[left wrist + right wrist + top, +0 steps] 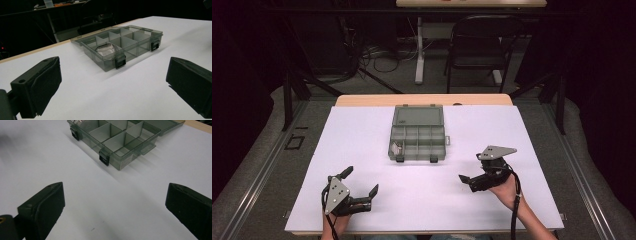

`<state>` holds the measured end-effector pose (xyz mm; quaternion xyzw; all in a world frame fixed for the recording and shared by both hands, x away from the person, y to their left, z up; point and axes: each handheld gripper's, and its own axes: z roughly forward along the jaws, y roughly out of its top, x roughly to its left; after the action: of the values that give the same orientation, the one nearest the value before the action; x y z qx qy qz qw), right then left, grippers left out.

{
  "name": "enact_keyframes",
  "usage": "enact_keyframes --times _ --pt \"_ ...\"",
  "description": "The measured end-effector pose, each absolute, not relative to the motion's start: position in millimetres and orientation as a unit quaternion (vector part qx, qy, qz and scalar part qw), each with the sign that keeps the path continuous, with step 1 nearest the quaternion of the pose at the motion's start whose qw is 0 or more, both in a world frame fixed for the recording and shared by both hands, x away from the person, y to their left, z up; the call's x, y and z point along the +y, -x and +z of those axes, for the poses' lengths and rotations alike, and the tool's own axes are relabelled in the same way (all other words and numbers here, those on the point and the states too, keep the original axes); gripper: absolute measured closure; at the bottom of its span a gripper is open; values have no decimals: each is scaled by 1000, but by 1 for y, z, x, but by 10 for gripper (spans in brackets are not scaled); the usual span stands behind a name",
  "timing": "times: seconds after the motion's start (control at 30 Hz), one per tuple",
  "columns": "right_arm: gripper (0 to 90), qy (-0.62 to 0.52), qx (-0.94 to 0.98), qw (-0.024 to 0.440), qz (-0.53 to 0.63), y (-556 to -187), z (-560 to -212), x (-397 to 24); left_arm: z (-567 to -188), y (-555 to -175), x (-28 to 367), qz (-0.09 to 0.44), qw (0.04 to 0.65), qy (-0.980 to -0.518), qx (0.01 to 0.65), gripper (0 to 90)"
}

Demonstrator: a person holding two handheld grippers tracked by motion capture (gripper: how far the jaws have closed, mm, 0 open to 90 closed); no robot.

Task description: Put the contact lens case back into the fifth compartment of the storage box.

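Both my grippers, left gripper and right gripper, hang released, nothing held. Farther out mid-table sits the smoky translucent plastic compartment box, lid flipped back. Looks light, stiff, slick; I'd pinch a side wall near the 2 black latches.

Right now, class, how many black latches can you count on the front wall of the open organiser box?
2. On the organiser box, one latch sits at the front left corner, and the other latch at the front right corner.

Bare white tabletop lies open on both sides and in front of the organizer box, the lone obstacle, its lid folded back flat.
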<state>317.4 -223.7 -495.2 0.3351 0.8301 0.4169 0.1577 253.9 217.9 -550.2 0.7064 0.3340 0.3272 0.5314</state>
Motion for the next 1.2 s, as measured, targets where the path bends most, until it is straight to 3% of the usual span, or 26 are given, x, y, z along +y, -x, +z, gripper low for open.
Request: enact_keyframes --times 1.2 --pt "18 -352 803 185 445 -271 -524 -266 -551 -253 218 330 527 -709 333 1"
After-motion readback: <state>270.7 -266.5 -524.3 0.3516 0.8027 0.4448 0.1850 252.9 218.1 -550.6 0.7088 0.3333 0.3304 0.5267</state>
